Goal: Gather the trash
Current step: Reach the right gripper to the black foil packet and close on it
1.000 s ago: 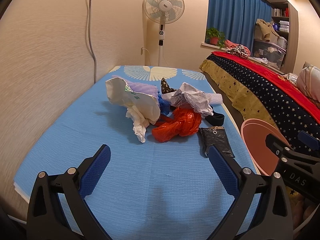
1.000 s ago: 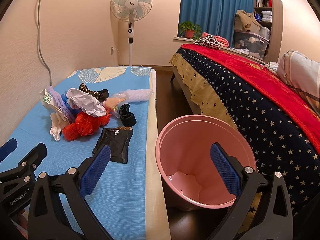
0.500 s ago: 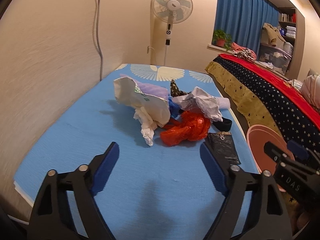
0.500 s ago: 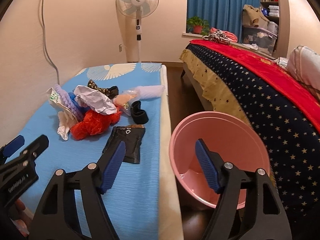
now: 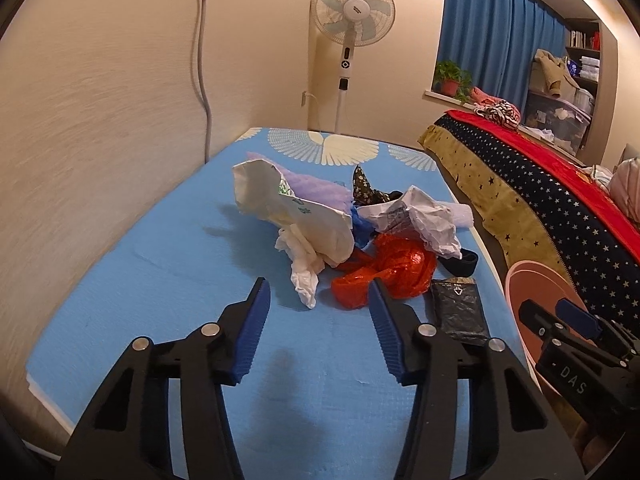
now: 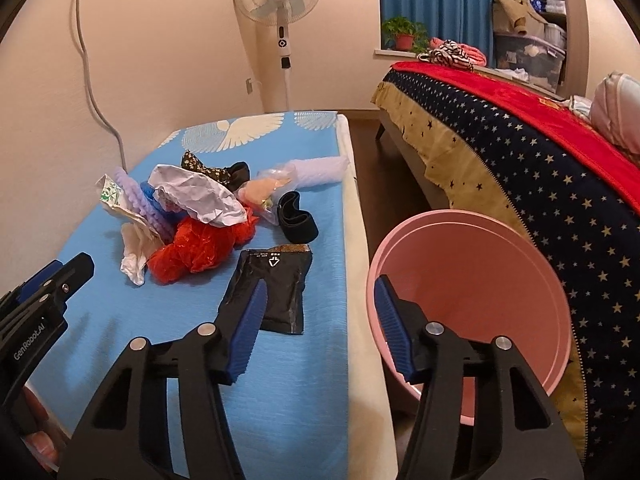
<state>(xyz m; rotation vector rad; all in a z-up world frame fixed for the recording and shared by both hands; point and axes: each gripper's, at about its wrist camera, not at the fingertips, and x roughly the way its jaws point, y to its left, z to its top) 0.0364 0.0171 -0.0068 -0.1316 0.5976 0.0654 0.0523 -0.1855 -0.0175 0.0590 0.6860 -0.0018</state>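
A heap of trash lies on the blue mat (image 5: pixel 160 280): a white crumpled bag (image 5: pixel 296 216), a red plastic bag (image 5: pixel 384 272), crumpled paper (image 5: pixel 420 220) and a flat black pouch (image 5: pixel 460 312). My left gripper (image 5: pixel 320 300) hovers short of the heap, its jaws closing with nothing between them. In the right wrist view the black pouch (image 6: pixel 276 280) lies just ahead of my right gripper (image 6: pixel 318 300), whose jaws are closing on nothing too. A pink bin (image 6: pixel 520 240) stands on the floor right of the mat.
A bed with a starred red and navy cover (image 6: pixel 540 152) runs along the right. A standing fan (image 6: pixel 280 12) is at the far wall beside a blue curtain (image 5: pixel 492 52). A black band (image 6: pixel 296 220) lies near the mat's right edge.
Both grippers' jaws have narrowed from wide open to about half. The right gripper has swung slightly left toward the mat, so the pouch now sits by its left finger.
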